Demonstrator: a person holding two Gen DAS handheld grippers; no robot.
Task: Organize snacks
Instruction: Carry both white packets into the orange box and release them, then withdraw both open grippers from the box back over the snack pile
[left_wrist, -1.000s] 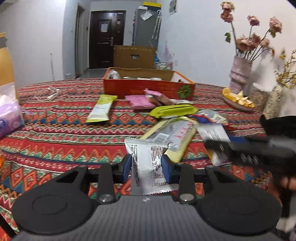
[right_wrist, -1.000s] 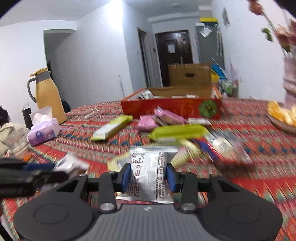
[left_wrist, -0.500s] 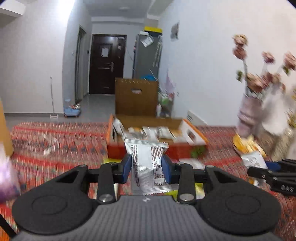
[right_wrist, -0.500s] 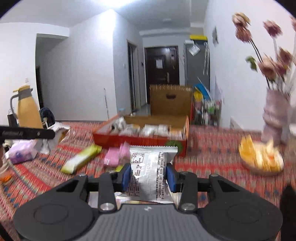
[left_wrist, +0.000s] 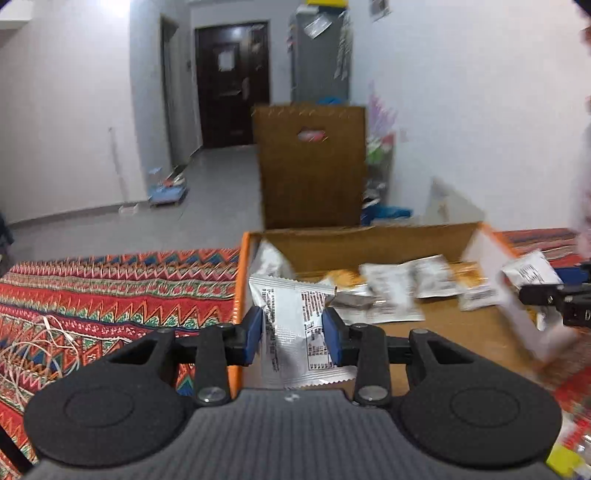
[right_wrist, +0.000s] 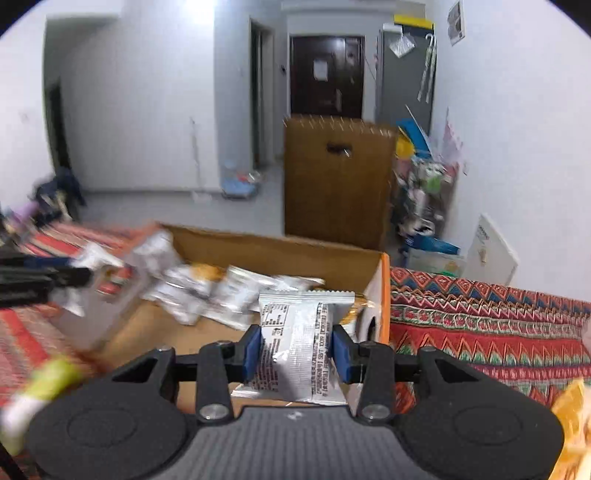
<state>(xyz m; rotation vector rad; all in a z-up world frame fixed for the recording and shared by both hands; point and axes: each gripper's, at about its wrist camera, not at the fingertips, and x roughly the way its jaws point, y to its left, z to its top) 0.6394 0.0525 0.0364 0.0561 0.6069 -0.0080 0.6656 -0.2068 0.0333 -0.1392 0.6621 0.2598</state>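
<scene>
My left gripper (left_wrist: 293, 336) is shut on a silver snack packet (left_wrist: 295, 332) and holds it over the near left corner of the orange cardboard box (left_wrist: 242, 280). My right gripper (right_wrist: 295, 349) is shut on another silver snack packet (right_wrist: 297, 354) over the near right corner of the same box (right_wrist: 384, 295). Several silver and orange packets (left_wrist: 399, 291) lie inside the box. The right gripper with its packet also shows at the right edge of the left wrist view (left_wrist: 550, 291). The left gripper shows blurred at the left of the right wrist view (right_wrist: 55, 277).
The box sits on a red patterned tablecloth (left_wrist: 110, 288). A tangled white cord (left_wrist: 33, 354) lies at the left. A brown cardboard carton (left_wrist: 310, 166) stands on the floor beyond the table. A yellow-green packet (right_wrist: 48, 380) lies blurred near the box. Cluttered bags (right_wrist: 424, 199) stand by the right wall.
Both grippers, each still holding its packet, have risen from the table and moved forward to the orange box, which now fills the view below them.
</scene>
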